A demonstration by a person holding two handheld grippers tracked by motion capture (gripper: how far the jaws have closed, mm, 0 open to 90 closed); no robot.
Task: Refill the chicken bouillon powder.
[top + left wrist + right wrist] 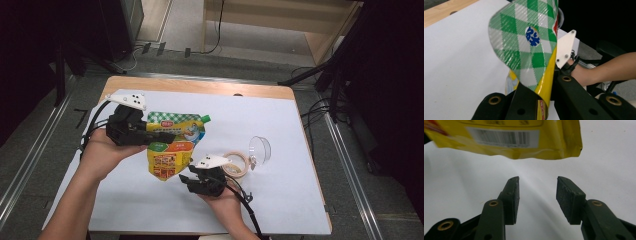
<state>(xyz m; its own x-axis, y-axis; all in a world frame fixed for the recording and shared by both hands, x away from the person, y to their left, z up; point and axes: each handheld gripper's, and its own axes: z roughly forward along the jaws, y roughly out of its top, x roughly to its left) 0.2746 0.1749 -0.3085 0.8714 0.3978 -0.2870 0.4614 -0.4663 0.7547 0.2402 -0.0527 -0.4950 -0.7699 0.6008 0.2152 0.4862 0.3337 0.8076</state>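
Pouch [172, 145] hangs lengthwise, spout up, bottom down.

A lab or studio: paper-covered table [280, 115], dark stands at three o'clock, floor cables [215, 35] at twelve

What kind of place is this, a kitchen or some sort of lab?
Most likely a lab or recording room: a table covered with plain white paper, loose cables on the grey floor, and dark stands around it. No kitchen fittings show.

Bright, even light on the table — dark surroundings, close-ups slightly soft
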